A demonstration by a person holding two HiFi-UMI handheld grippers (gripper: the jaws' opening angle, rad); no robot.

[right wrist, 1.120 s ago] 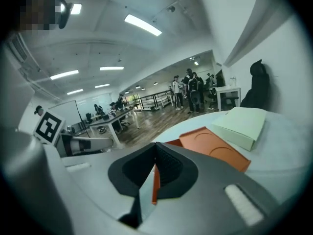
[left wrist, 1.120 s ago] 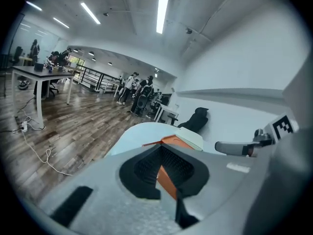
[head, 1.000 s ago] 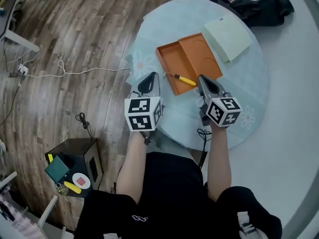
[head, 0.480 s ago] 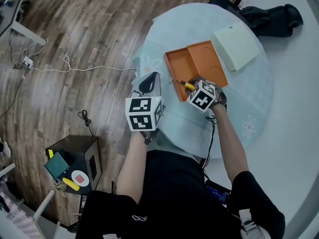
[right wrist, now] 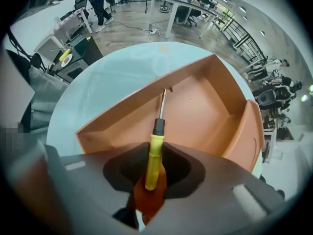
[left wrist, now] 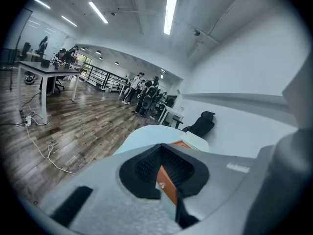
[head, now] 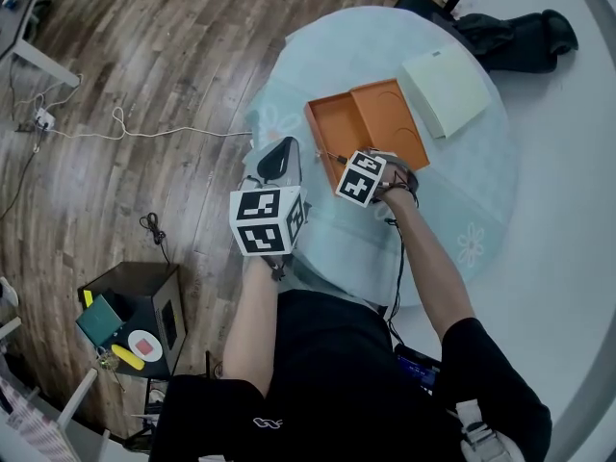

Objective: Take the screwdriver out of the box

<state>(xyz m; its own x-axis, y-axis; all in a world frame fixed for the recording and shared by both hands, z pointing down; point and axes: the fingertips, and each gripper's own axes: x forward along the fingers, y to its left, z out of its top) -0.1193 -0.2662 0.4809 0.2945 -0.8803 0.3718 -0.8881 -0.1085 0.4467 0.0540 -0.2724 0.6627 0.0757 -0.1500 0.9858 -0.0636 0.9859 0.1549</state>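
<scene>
A yellow-handled screwdriver lies in the open orange box along its near wall, the metal shaft pointing away. My right gripper points straight down over it; its jaws are closing, and the pads touch the handle on both sides. From the head view its marker cube hides the handle at the orange box's near corner. My left gripper hovers level just left of the box, shut and empty, with only a thin slit between its pads.
The box sits on a round pale blue table. Beside the box's orange lid half rests a pale green flat box. A black chair with a jacket stands behind the table. On the wooden floor are a white cable and a black cabinet.
My right gripper has turned from level to straight down and dropped onto the screwdriver at the box's near corner. The left gripper has hardly moved.
</scene>
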